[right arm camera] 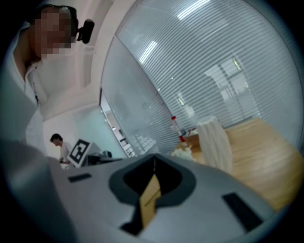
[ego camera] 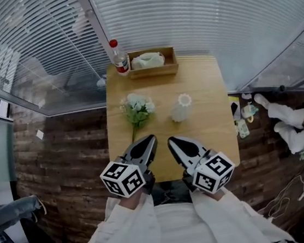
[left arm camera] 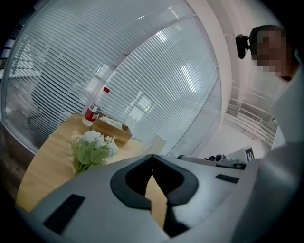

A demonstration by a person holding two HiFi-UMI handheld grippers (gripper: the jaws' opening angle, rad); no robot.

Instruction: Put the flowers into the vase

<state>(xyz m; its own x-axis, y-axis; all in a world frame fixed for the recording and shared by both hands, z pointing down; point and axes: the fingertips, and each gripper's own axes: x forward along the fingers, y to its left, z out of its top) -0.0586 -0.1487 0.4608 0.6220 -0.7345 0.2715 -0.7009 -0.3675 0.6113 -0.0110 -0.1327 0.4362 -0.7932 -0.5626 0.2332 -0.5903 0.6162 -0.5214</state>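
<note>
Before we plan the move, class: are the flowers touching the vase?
Apart. The head view shows bare tabletop between the flowers and the vase.

A red-capped bottle (ego camera: 119,57) stands just beside a wooden box (ego camera: 154,70)

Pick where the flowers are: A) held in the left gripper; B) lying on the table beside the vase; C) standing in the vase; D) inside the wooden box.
B: the flowers lie flat on the table, apart from the upright vase.
</note>
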